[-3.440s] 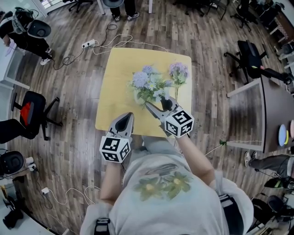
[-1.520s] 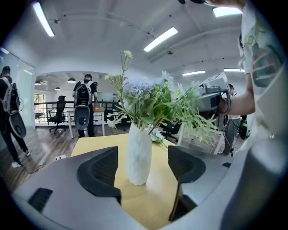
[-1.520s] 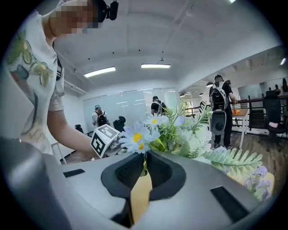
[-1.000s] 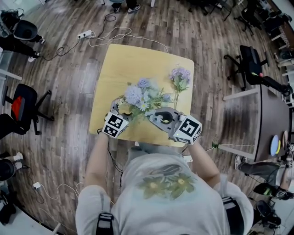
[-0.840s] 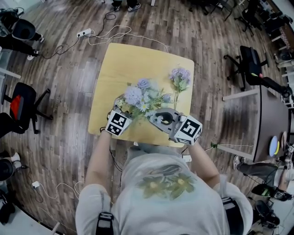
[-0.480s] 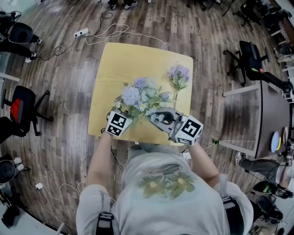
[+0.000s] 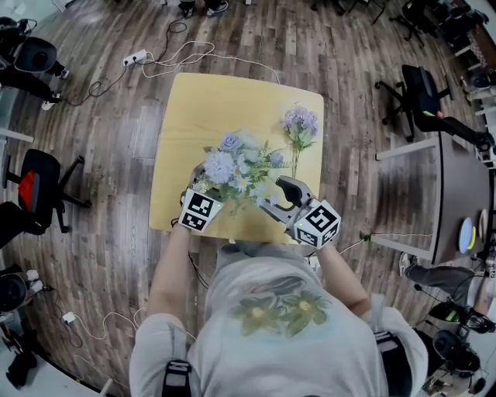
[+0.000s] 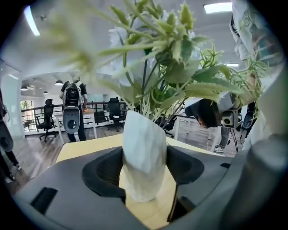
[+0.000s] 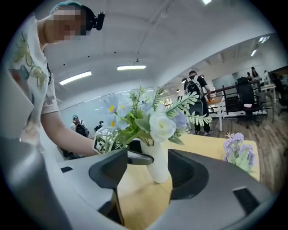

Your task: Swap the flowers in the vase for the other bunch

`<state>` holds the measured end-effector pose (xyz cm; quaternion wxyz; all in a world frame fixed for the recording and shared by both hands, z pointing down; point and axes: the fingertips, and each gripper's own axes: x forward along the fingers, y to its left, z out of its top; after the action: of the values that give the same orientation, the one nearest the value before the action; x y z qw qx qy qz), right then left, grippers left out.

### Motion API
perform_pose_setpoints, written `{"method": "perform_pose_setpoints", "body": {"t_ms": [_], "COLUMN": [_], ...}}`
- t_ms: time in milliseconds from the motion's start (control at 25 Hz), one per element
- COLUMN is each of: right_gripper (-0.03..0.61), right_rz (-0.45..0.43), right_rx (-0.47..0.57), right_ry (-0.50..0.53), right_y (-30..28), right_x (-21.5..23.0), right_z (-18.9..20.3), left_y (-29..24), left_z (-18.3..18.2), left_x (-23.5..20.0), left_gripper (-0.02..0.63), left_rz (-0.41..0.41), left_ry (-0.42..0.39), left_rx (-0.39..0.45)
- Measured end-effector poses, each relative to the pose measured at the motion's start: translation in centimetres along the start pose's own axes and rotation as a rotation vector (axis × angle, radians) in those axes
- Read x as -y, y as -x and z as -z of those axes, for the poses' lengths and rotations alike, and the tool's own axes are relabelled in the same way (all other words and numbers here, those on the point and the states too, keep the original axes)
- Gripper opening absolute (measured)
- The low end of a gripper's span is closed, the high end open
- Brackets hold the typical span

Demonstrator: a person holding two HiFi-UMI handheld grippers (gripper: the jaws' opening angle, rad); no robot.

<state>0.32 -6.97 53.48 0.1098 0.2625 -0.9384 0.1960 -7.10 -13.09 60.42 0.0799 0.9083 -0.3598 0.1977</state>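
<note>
The old bunch (image 7: 232, 164) sits in the vase (image 9: 158, 164) near the table (image 7: 217, 101) edge — pulling it out seems the step. The left gripper (image 8: 145, 179) has just closed, pinching the vase; the right gripper (image 7: 279, 194) has just spread its jaws (pads bare). Next: grip stems low, lift straight.

There's the T-shirt (image 7: 271, 341) in the head view: pale grey-white and short-sleeved, with a print (image 7: 273, 308) across the chest. It shows two yellow-green blooms among darker green leaves, with a faint grey sketch above them. Black straps (image 7: 172, 380) with light markings sit at either side of the torso. They may be a harness, though the picture's edge smears them. Pale grey trousers (image 7: 260, 250) show just beyond the shirt. Over in the right gripper view, more leafy green print runs down the sleeve (image 9: 42, 94). There's teal headgear (image 9: 67, 5) on top, with a small black camera (image 9: 95, 20) at its side.
</note>
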Motion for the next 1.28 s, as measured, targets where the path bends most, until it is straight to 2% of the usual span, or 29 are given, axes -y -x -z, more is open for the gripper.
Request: {"method": "perform_pose_setpoints", "body": {"t_ms": [120, 240, 720, 760, 800, 920, 1040, 1280], "right_gripper": [0.262, 0.262, 0.255, 0.223, 0.148, 0.073, 0.057, 0.052], "right_rz": [0.038, 0.033, -0.108, -0.113, -0.118, -0.148, -0.156, -0.152], "right_rx": [0.090, 0.151, 0.175, 0.182, 0.188, 0.188, 0.188, 0.259], "right_ry": [0.008, 0.009, 0.021, 0.018, 0.017, -0.001, -0.030, -0.065], "right_y": [-1.2, -3.0, -6.8, -6.7, -6.7, -6.8, -6.7, -5.4], "right_x": [0.7, 1.0, 0.4, 0.3, 0.2, -0.2, 0.3, 0.7], "right_z": [-1.4, -3.0, -4.3, -4.3, -4.4, -4.6, -4.7, -6.7], "left_y": [0.0, 0.0, -0.1, -0.1, 0.0, 0.1, -0.1, -0.1], "left_z": [-0.1, -0.2, 0.0, 0.0, 0.0, -0.1, -0.2, 0.0], "left_x": [0.1, 0.1, 0.3, 0.3, 0.3, 0.1, 0.0, 0.1], "left_gripper": [0.325, 0.324, 0.324, 0.324, 0.324, 0.324, 0.324, 0.324], "left_rz": [0.000, 0.002, 0.011, 0.012, 0.012, 0.014, 0.016, 0.016], "left_ry": [-0.004, -0.005, -0.011, -0.013, -0.015, -0.015, -0.014, -0.015], "left_rx": [-0.002, -0.008, -0.031, -0.032, -0.034, -0.035, -0.035, -0.033]}}
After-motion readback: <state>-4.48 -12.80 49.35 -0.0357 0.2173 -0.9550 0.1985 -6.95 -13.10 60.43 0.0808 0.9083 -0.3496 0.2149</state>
